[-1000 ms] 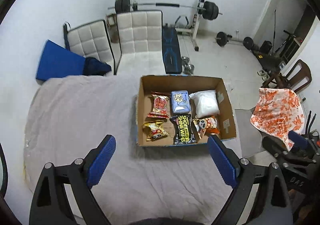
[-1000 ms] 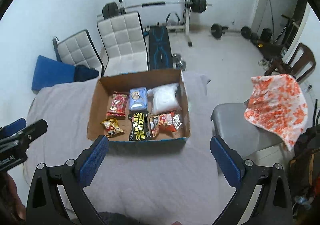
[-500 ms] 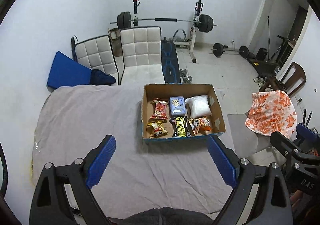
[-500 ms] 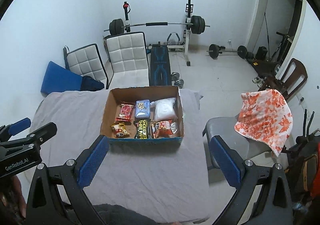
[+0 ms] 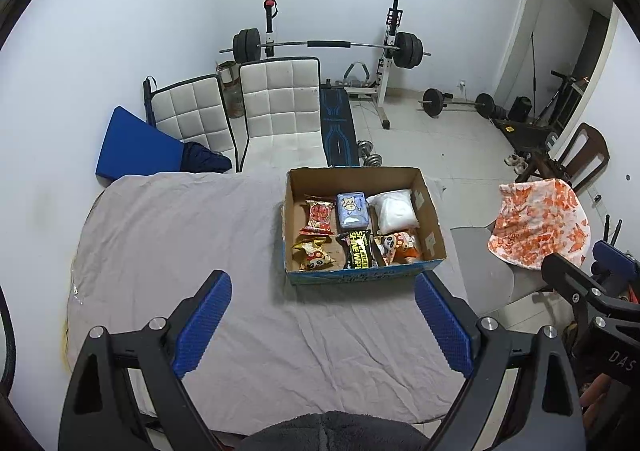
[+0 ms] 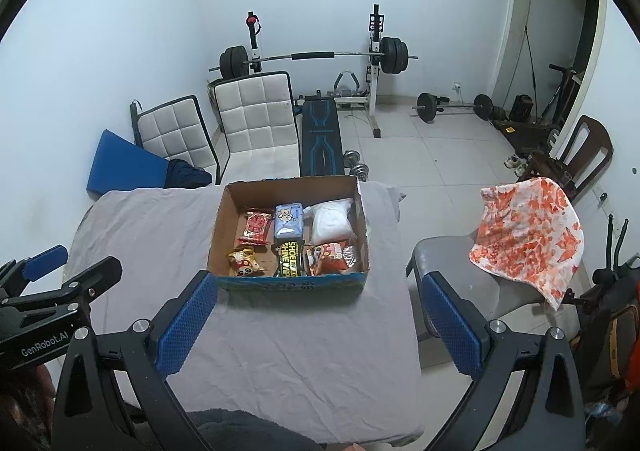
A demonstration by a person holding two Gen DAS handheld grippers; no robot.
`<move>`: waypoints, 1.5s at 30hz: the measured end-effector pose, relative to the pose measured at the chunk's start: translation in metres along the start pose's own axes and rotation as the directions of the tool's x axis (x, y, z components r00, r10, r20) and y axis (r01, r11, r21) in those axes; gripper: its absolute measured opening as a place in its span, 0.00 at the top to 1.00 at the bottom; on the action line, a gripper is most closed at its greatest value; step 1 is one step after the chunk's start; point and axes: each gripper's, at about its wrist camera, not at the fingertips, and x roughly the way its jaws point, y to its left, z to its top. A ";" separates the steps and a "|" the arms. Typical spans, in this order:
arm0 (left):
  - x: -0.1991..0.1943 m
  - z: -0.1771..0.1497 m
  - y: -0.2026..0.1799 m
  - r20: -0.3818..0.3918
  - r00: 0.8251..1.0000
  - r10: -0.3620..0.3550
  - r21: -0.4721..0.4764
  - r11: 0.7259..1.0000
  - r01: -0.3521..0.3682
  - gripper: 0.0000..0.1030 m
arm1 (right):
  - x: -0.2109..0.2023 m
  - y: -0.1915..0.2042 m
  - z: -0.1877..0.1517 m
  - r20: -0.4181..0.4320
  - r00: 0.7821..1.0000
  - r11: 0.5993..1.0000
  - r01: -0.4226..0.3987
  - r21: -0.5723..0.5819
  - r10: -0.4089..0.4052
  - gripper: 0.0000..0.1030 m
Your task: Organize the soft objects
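A cardboard box stands on the grey-sheeted table. It holds a red snack pack, a blue tissue pack, a white bag, a yellow snack pack, a black shoe-wipes pack and an orange snack pack. The box also shows in the right wrist view. My left gripper is open and empty, held high and well back from the box. My right gripper is open and empty, likewise back from the box.
A grey chair with an orange-patterned towel stands right of the table. Two white padded chairs, a blue cushion and a weight bench with barbell stand behind. A dark soft item lies at the near edge.
Both grippers have risen and pulled back from the box, which now looks smaller and farther. Both stay open and empty.
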 end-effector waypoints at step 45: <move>-0.015 -0.003 0.004 0.061 0.998 0.017 -0.008 1.000 -0.017 0.09 | -0.016 0.011 0.004 0.047 0.999 1.000 -0.001 0.008 0.000 0.00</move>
